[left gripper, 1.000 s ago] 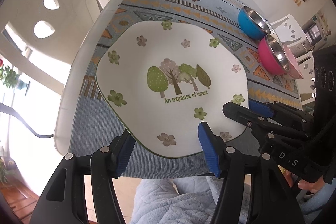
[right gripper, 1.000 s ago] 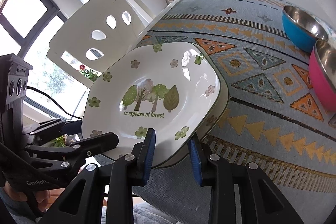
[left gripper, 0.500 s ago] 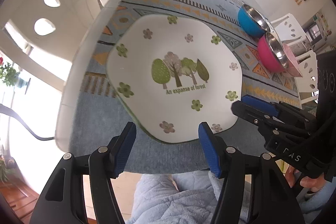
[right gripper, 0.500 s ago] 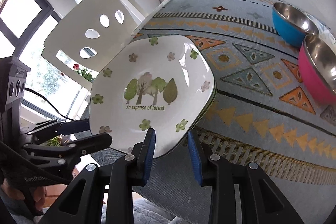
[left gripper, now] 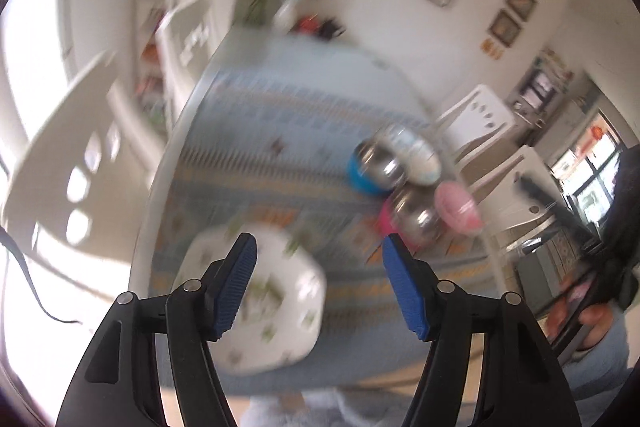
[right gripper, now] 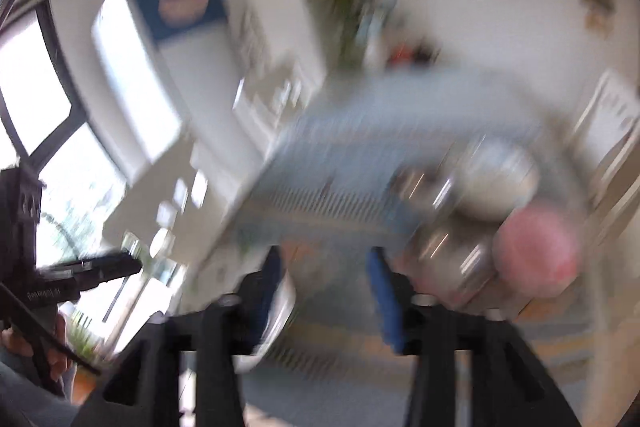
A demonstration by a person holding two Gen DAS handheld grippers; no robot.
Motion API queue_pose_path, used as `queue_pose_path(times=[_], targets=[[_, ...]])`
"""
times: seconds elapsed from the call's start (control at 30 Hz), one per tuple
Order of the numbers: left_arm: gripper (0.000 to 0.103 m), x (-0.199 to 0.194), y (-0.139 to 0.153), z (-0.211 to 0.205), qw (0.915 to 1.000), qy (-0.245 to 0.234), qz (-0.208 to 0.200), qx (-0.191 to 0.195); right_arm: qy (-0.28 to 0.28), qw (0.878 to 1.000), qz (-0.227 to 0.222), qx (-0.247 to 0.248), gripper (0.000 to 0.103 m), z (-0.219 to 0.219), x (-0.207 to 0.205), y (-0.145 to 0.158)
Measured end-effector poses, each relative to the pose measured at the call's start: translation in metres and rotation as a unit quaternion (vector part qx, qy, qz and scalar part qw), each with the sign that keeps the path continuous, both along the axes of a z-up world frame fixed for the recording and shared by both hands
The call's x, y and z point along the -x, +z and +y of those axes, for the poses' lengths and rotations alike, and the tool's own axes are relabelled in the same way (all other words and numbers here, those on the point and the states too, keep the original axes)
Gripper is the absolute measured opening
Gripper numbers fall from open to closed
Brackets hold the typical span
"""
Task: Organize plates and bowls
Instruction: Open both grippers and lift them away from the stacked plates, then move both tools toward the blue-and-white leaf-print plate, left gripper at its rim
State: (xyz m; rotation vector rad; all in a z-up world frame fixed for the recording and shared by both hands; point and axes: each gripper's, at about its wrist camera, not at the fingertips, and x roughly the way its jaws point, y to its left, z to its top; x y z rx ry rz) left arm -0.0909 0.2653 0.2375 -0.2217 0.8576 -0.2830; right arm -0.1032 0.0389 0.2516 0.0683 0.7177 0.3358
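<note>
Both grippers pulled back, left gripper (left gripper: 320,267) fingers spread, right gripper (right gripper: 326,291) fingers apart, blurred white flowered plate (left gripper: 280,303) released.

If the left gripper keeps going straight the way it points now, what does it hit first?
Probably the patterned tablecloth: the open left gripper points between the white plate and the pink bowl. Blur makes depth uncertain.

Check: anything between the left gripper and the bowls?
Nothing visible. The left gripper is open and empty, held above the table's near edge. Only patterned tablecloth lies between it and the blue bowl and pink bowl. The floral plate sits left of that path. Frames are blurred.
</note>
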Motion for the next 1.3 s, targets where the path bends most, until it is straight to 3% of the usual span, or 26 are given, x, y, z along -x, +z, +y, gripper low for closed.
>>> queue_pose_path(times=[0.07, 0.17, 0.27, 0.37, 0.53, 0.67, 0.8, 0.93, 1.07, 1.23, 1.3], targets=[[0.065, -0.021, 0.013, -0.020, 0.9996, -0.017, -0.019, -0.011, -0.029, 0.997, -0.068, -0.014, 0.075, -0.026, 0.000, 0.040], [0.065, -0.057, 0.030, -0.055, 0.9986, -0.044, -0.027, -0.011, -0.059, 0.988, -0.140, -0.017, 0.081, -0.059, -0.002, 0.088], [0.065, -0.092, 0.046, -0.092, 0.9968, -0.068, -0.042, 0.005, -0.076, 0.979, -0.189, 0.018, 0.085, -0.086, -0.006, 0.127], [0.065, -0.130, 0.059, -0.131, 0.9945, -0.087, -0.057, 0.003, -0.093, 0.967, -0.226, 0.068, 0.097, -0.116, -0.016, 0.156], [0.065, -0.202, 0.042, -0.192, 0.9940, -0.097, -0.048, -0.017, -0.114, 0.960, -0.238, 0.090, 0.099, -0.181, -0.057, 0.170], [0.065, -0.256, -0.003, -0.225, 0.9940, -0.109, -0.006, 0.001, -0.121, 0.974, -0.184, 0.055, 0.099, -0.231, -0.115, 0.132], [0.065, -0.296, -0.048, -0.246, 0.9918, -0.113, 0.034, -0.048, -0.138, 0.987, -0.083, -0.004, 0.099, -0.274, -0.180, 0.054], [0.065, -0.334, -0.092, -0.258, 0.9863, -0.117, 0.087, -0.078, -0.166, 0.984, 0.011, -0.062, 0.098, -0.305, -0.234, -0.025], [0.065, -0.361, -0.126, -0.263, 0.9816, -0.120, 0.123, -0.084, -0.161, 0.981, 0.084, -0.071, 0.092, -0.316, -0.267, -0.085], [0.065, -0.378, -0.153, -0.282, 0.9704, -0.145, 0.154, -0.117, -0.130, 0.981, 0.130, -0.054, 0.091, -0.313, -0.287, -0.128], [0.065, -0.383, -0.168, -0.292, 0.9622, -0.161, 0.172, -0.136, -0.116, 0.980, 0.151, -0.056, 0.091, -0.316, -0.296, -0.145]])
